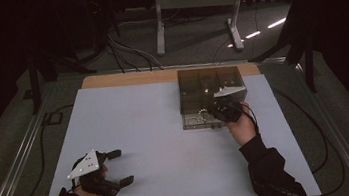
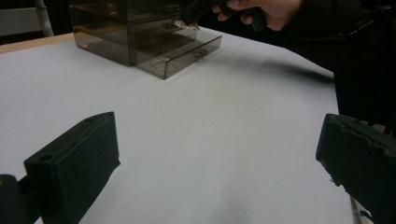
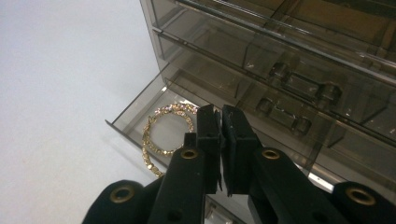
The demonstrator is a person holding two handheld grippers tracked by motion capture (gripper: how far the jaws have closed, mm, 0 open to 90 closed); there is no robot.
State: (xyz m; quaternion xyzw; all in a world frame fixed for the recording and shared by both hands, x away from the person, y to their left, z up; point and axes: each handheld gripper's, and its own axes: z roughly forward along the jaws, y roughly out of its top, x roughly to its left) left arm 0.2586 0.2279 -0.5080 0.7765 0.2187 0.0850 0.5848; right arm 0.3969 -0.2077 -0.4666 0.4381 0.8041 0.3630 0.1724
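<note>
Above the open drawer [image 3: 140, 119] holding a gold bracelet [image 3: 161, 133], the right gripper [image 3: 221, 112] is closed empty

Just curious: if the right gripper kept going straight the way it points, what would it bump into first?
Probably the smoky drawer box: the shut right gripper aims at its drawer fronts, above the open bottom drawer holding the bracelet. Depth is unclear.
</note>
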